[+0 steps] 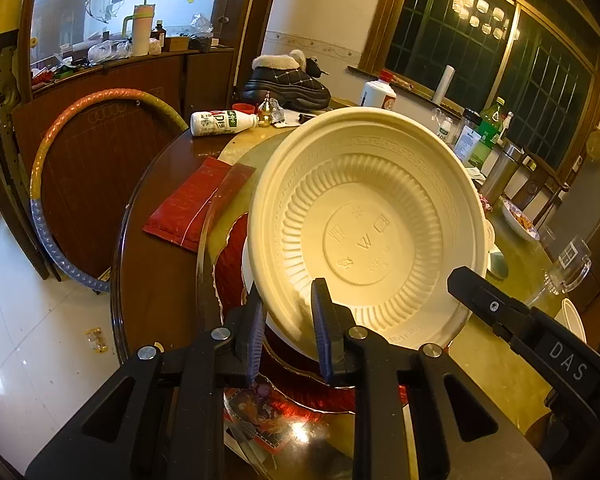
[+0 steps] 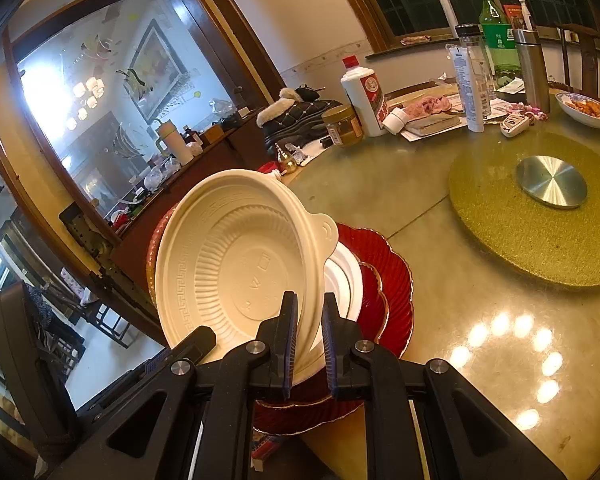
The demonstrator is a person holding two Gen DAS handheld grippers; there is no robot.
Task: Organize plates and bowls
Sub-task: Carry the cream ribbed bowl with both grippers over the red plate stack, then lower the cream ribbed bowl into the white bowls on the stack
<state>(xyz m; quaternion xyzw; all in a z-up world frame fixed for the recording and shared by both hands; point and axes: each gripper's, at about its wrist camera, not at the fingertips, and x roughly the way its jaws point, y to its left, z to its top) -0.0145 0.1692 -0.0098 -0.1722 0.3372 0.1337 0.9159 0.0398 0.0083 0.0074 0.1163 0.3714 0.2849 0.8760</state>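
A cream plastic bowl [image 1: 364, 220] [image 2: 236, 264] with a ribbed wall is held tilted, its inside facing both cameras. My left gripper [image 1: 290, 320] is shut on its near rim. My right gripper [image 2: 309, 332] is shut on the rim at another spot, just below the bowl's small tab handle. One finger [image 1: 484, 296] of the right gripper shows at the bowl's lower right edge. Under the bowl lies a stack of red scalloped plates [image 2: 392, 292] [image 1: 230, 264] with a white dish [image 2: 344, 280] on top, near the table's edge.
A gold turntable [image 2: 540, 240] with a metal disc [image 2: 552, 180] fills the table's middle. Bottles, a jar [image 2: 342, 124] and a bowl of food [image 2: 586, 108] stand at the far side. A red packet [image 1: 188, 204] and a lying milk bottle [image 1: 220, 122] are left of the stack. A hoop [image 1: 60, 152] leans beside the table.
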